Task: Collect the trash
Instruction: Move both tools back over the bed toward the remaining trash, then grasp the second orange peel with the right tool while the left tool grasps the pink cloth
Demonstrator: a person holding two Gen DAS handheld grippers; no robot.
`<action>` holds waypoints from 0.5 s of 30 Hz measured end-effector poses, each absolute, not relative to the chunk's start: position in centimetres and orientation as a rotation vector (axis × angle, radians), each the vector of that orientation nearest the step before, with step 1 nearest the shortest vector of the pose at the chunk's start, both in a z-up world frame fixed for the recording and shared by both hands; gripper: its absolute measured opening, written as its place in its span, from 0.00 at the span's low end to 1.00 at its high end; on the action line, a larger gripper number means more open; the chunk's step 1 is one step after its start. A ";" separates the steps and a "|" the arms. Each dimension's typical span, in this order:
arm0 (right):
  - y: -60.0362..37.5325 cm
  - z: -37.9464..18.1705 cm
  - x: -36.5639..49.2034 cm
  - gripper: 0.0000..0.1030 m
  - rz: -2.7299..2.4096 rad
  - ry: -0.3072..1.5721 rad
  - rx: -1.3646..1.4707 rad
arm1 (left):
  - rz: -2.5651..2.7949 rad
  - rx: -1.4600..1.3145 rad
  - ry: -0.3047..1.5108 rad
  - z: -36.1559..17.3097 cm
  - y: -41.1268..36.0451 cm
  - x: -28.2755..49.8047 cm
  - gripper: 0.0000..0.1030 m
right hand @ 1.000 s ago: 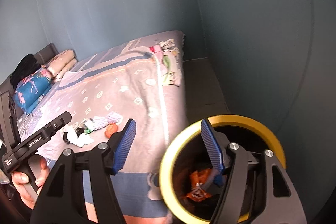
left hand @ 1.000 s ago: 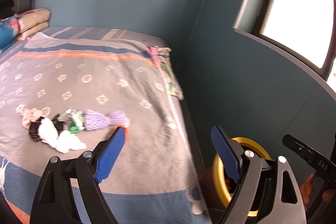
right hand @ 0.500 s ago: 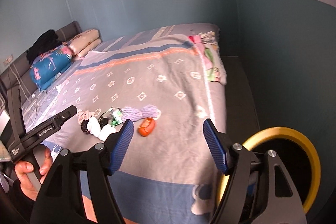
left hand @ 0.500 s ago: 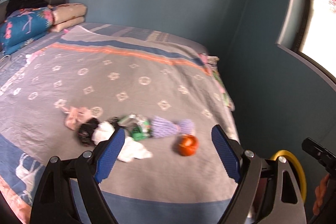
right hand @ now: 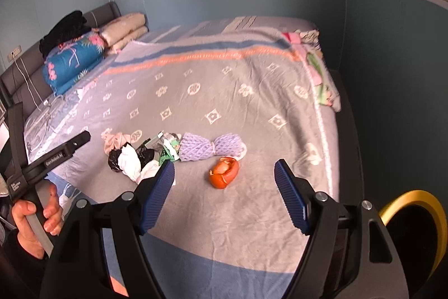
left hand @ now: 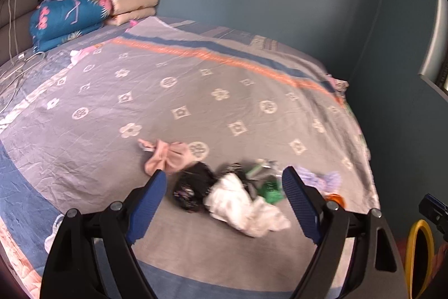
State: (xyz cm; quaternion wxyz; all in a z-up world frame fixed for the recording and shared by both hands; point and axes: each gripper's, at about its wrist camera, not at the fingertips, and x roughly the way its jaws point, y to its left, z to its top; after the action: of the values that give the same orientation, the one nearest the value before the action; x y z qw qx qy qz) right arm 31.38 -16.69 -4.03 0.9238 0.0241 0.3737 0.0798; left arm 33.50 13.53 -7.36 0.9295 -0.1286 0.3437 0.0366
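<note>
A row of trash lies on the bed: a pink scrap [left hand: 168, 157], a black bag [left hand: 191, 188], white crumpled paper [left hand: 243, 205], a green wrapper [left hand: 268, 188], purple foam netting [right hand: 210, 146] and an orange peel [right hand: 224, 171]. My left gripper [left hand: 224, 203] is open and empty, just above the black bag and white paper. My right gripper [right hand: 224, 194] is open and empty, close in front of the orange peel. A yellow-rimmed bin [right hand: 414, 217] stands on the floor at the bed's right corner; it also shows in the left wrist view [left hand: 418, 248].
The bed [right hand: 212, 91] has a grey patterned blanket. Folded bedding and pillows [left hand: 70, 16] lie at the headboard. White cables [left hand: 16, 66] lie at the far left edge. Blue walls stand close behind and to the right. Small cloth items [right hand: 308, 38] sit at the far right corner.
Both grippers swung left from the bin toward the trash on the bed. The bin moved to the right edge of both views. Both stayed open.
</note>
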 end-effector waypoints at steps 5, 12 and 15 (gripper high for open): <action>-15.5 -7.2 34.7 0.69 0.158 0.842 0.031 | 0.130 -0.307 0.750 -10.4 16.3 35.7 0.79; -14.2 -12.7 39.3 0.69 0.129 0.945 0.015 | 0.209 -0.326 0.799 -13.6 19.7 38.5 0.79; -14.0 -14.6 40.8 0.69 0.105 0.971 0.003 | 0.240 -0.347 0.818 -14.9 21.2 39.6 0.79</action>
State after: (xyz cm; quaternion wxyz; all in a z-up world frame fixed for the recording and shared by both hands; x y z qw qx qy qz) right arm 40.78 -13.99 -14.58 0.8831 0.0014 0.4665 0.0506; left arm 39.59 21.22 -14.89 0.8959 -0.1677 0.3947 0.1160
